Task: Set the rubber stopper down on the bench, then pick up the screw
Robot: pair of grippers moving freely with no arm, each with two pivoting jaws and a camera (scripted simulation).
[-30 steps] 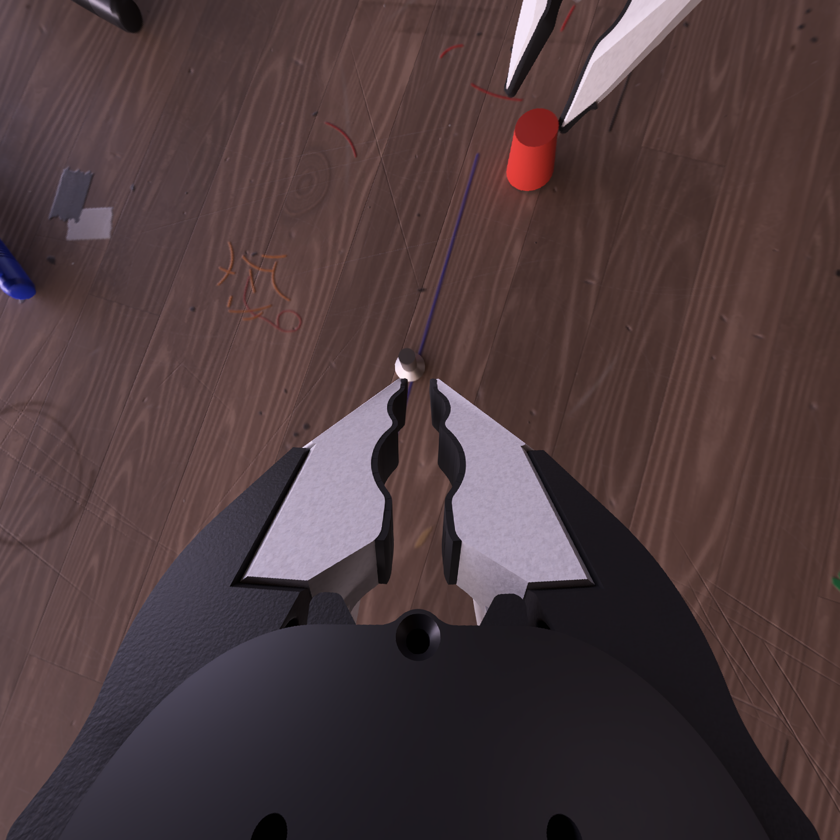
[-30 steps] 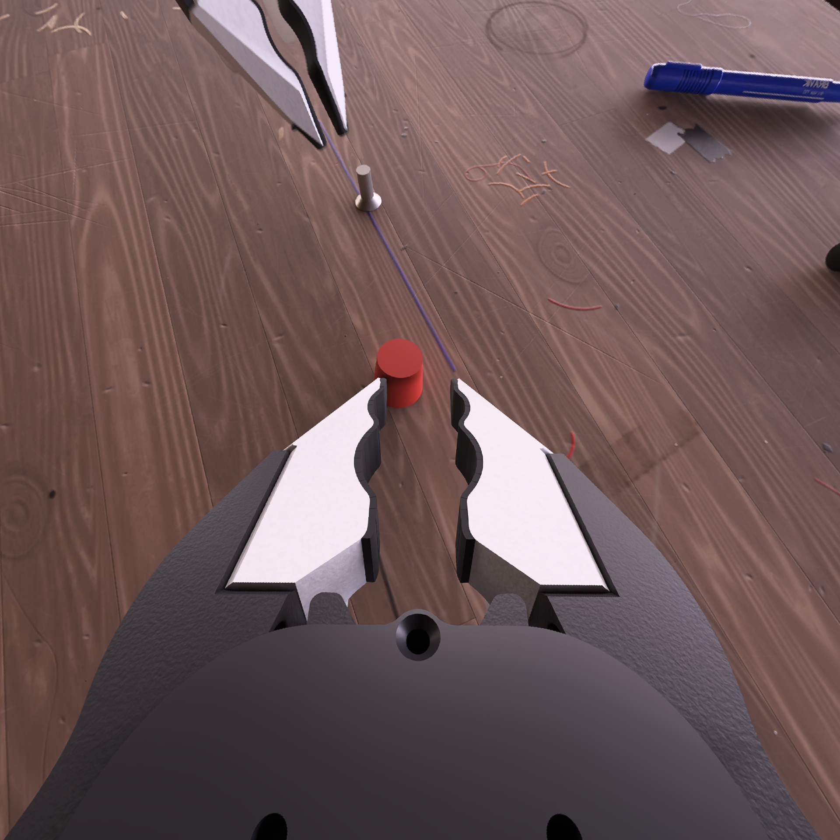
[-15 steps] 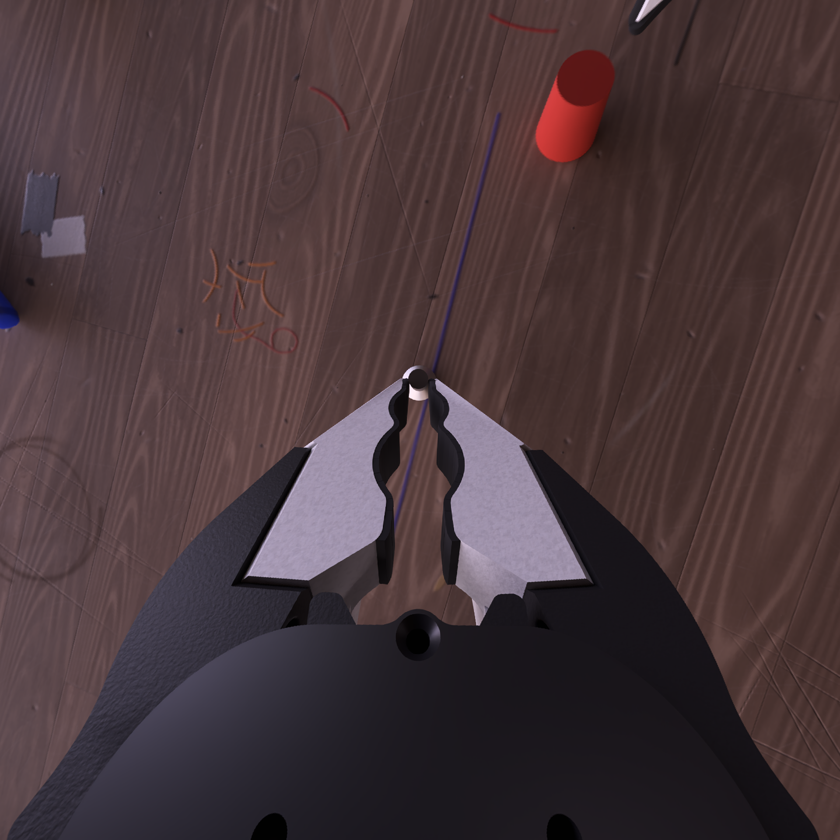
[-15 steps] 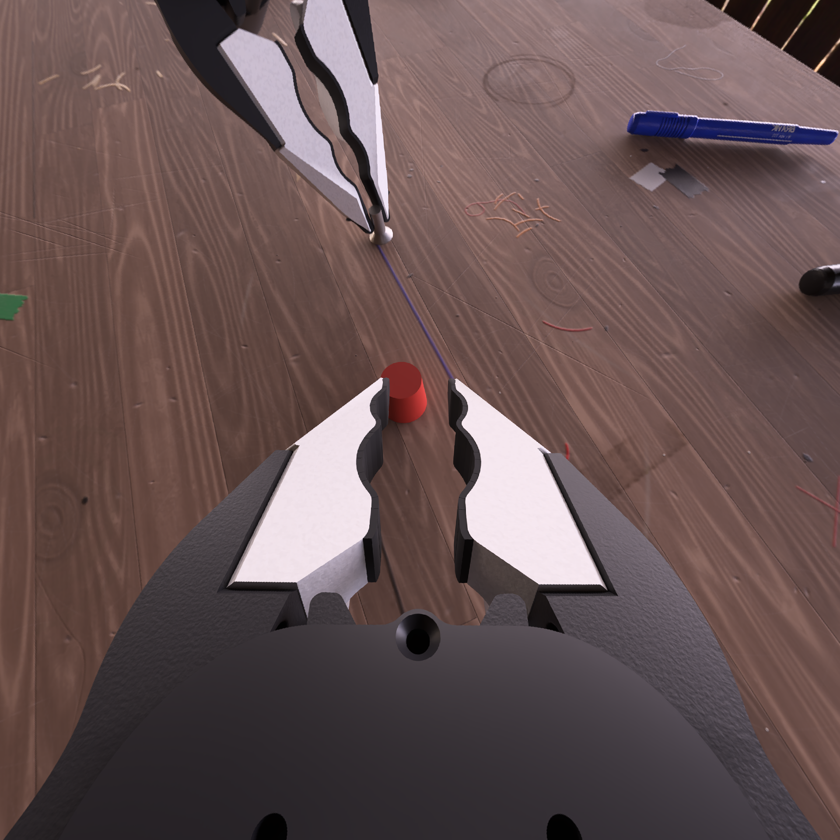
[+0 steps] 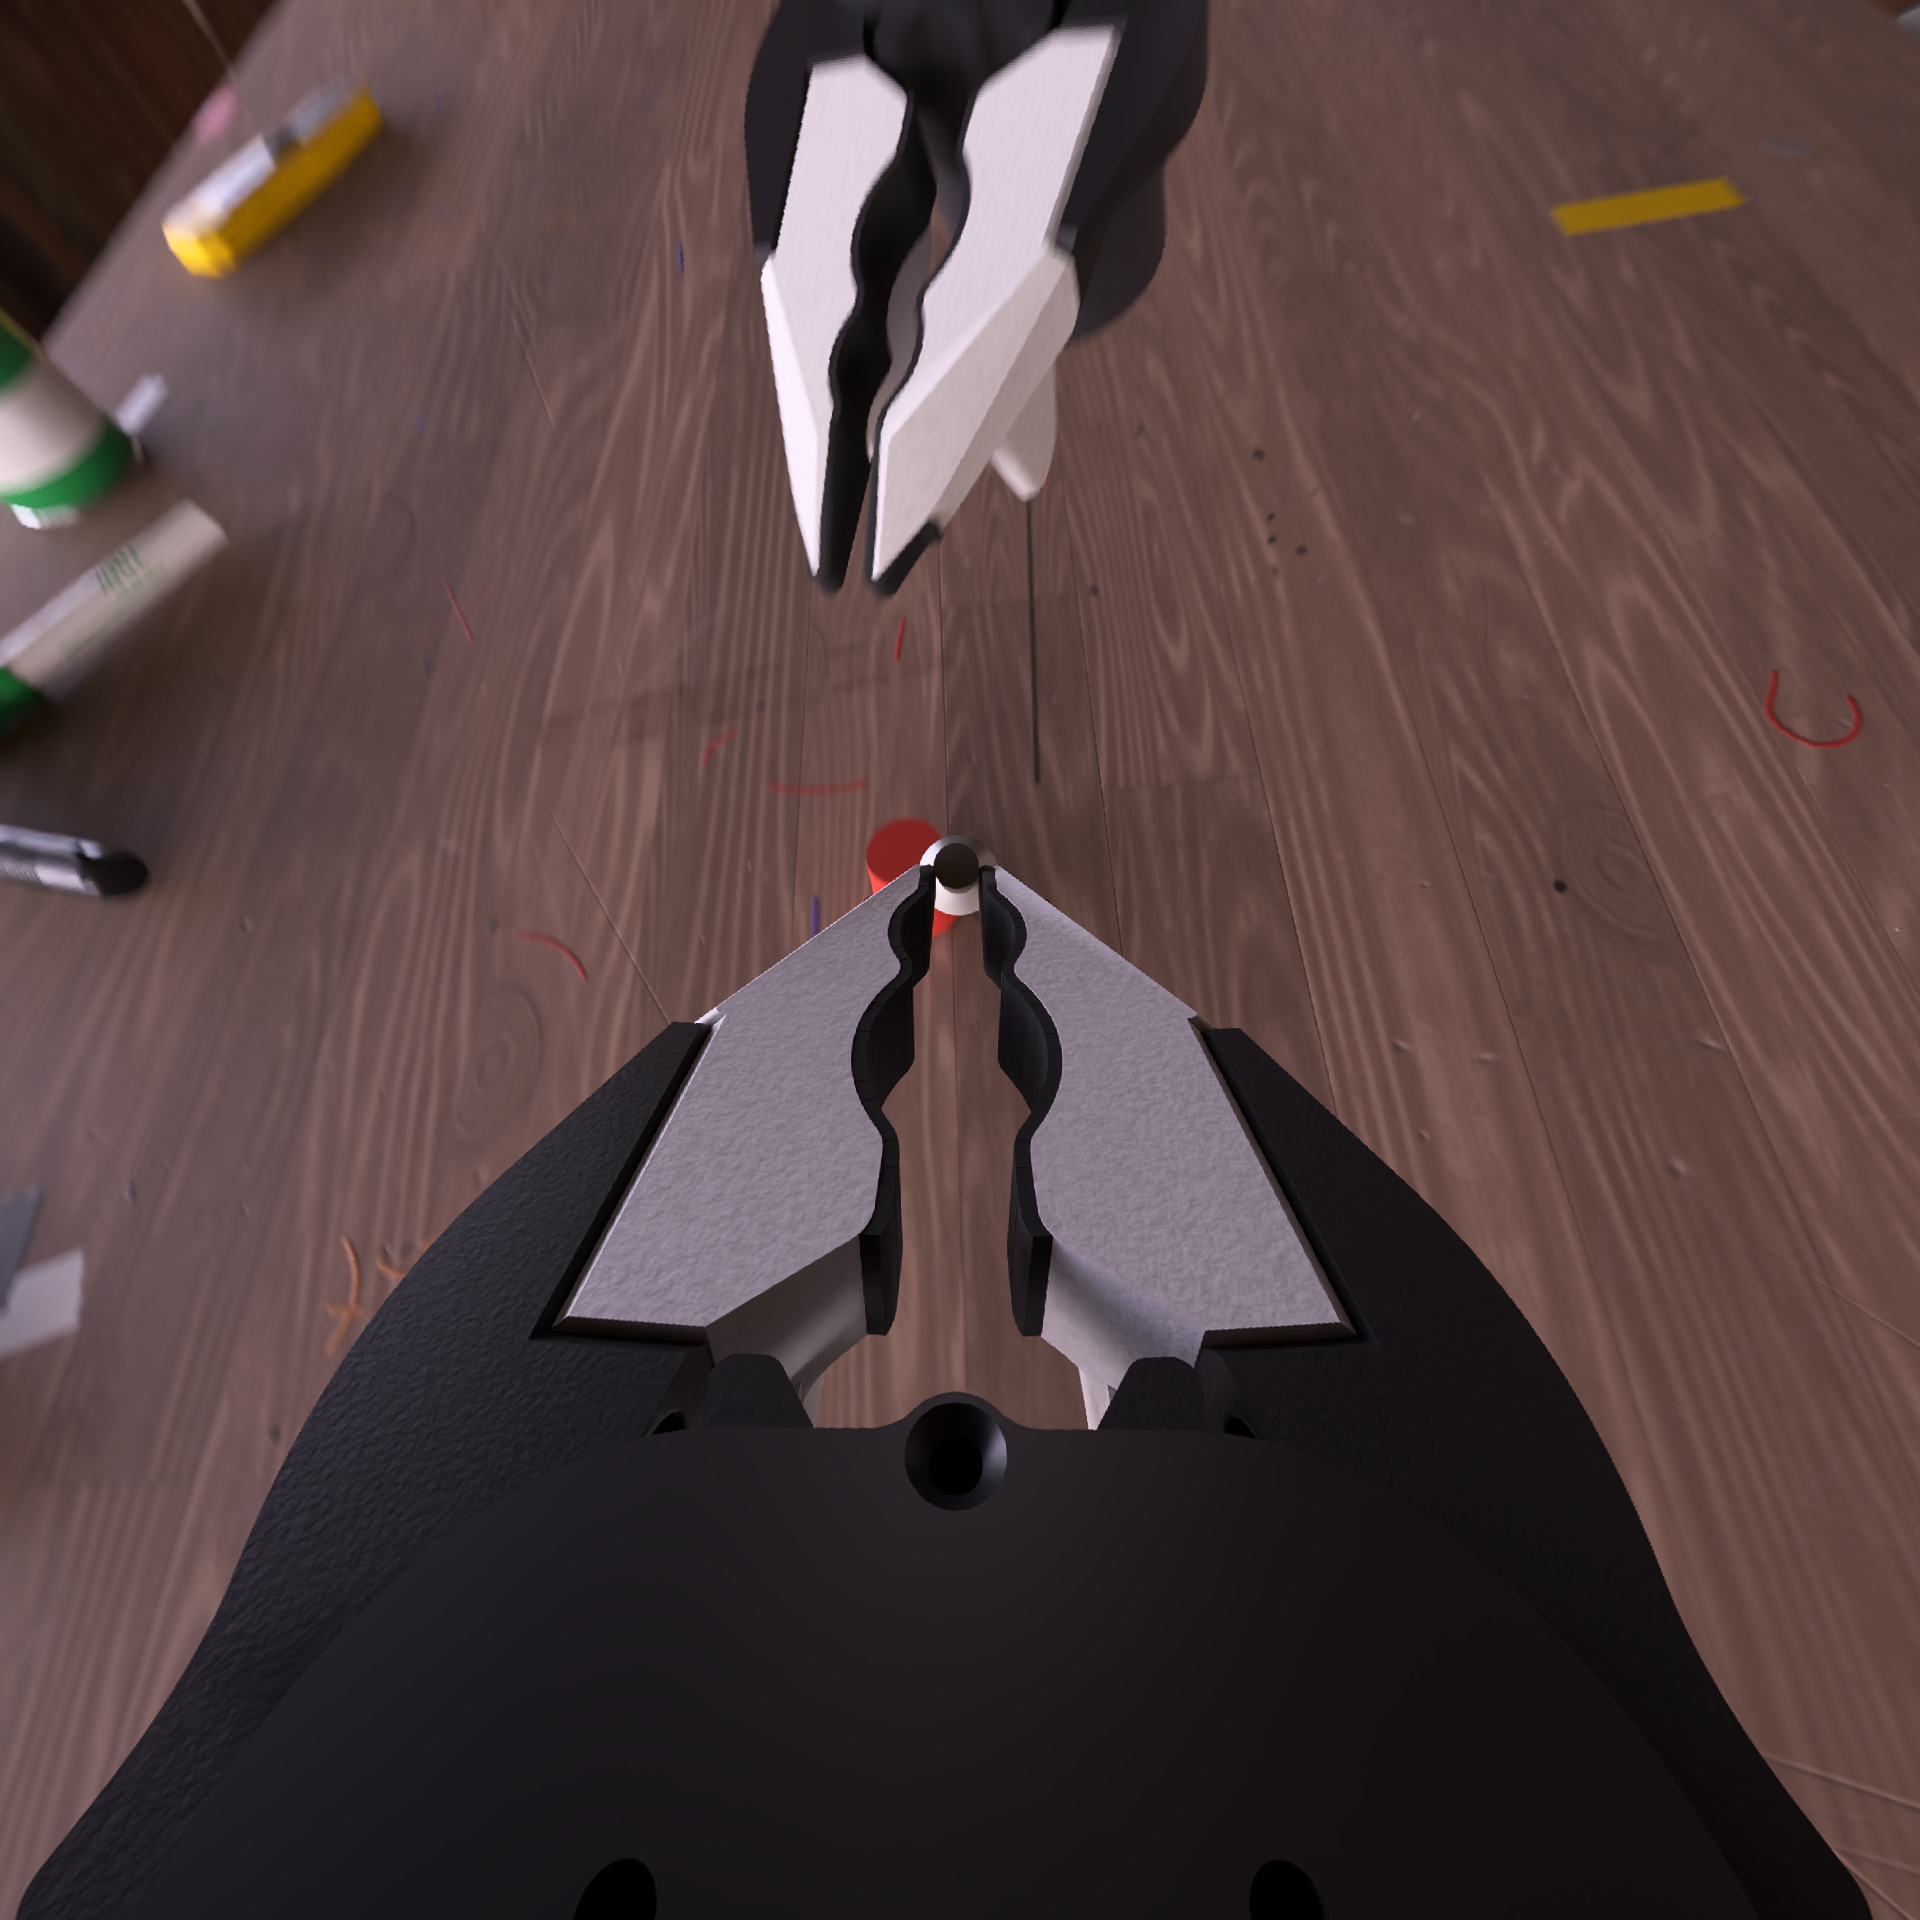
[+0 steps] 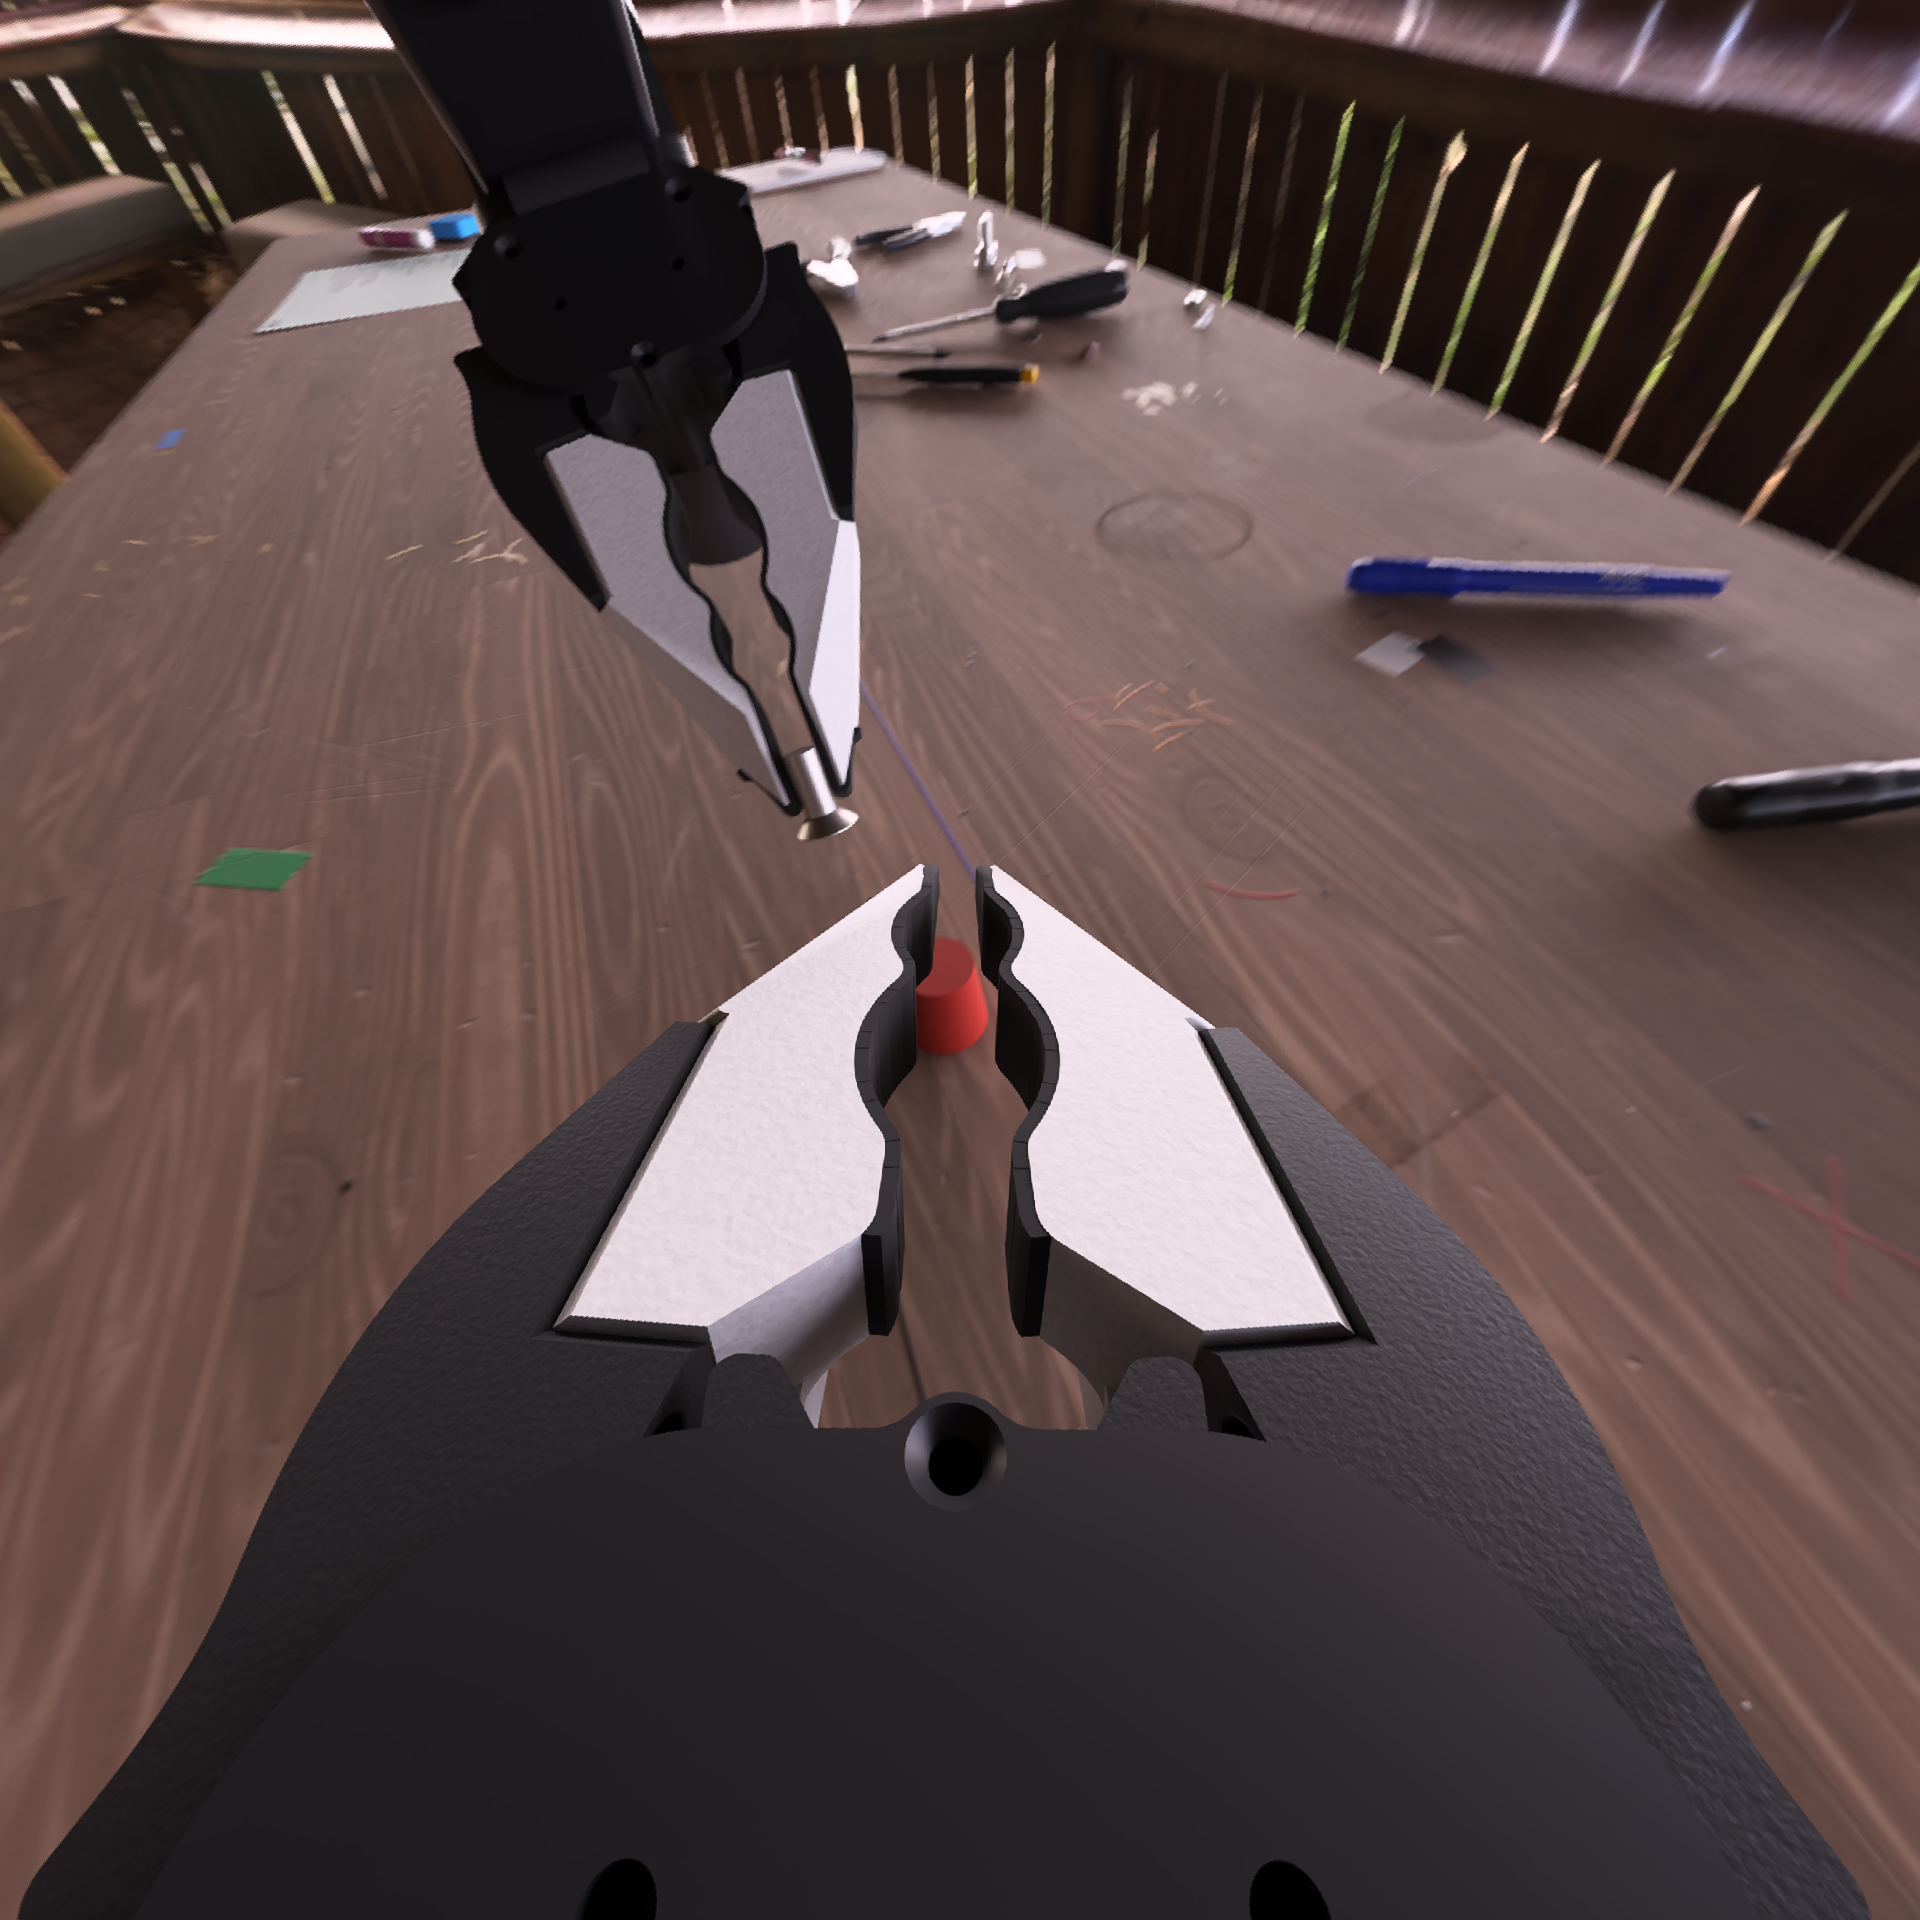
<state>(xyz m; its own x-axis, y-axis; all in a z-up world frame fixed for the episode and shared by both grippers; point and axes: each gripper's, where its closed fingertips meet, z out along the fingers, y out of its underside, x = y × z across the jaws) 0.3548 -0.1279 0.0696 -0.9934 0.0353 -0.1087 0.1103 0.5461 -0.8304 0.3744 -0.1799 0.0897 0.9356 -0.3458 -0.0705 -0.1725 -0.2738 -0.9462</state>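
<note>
My left gripper (image 5: 953, 883) is shut on the small metal screw (image 5: 954, 865), pinched at the fingertips. In the right wrist view the left gripper (image 6: 808, 784) hangs above the wooden bench (image 6: 416, 1039) with the screw (image 6: 821, 805) head-down, clear of the surface. The red rubber stopper (image 6: 951, 1006) stands upright on the bench, free of both grippers; it also shows in the left wrist view (image 5: 894, 854) just behind the screw. My right gripper (image 6: 954, 881) is raised above the stopper, jaws nearly together and empty; in the left wrist view it (image 5: 857, 582) floats ahead.
A blue marker (image 6: 1538, 580), a black handle (image 6: 1808, 795) and screwdrivers (image 6: 1039, 301) lie to the right and far side. A green patch (image 6: 255, 868) is at left. A yellow box (image 5: 275, 182) and a green-banded roll (image 5: 52, 436) sit near one edge. A railing bounds the bench.
My left gripper has risen with the screw, lifting it off the bench. My right gripper has lifted away from the stopper and its jaws have narrowed.
</note>
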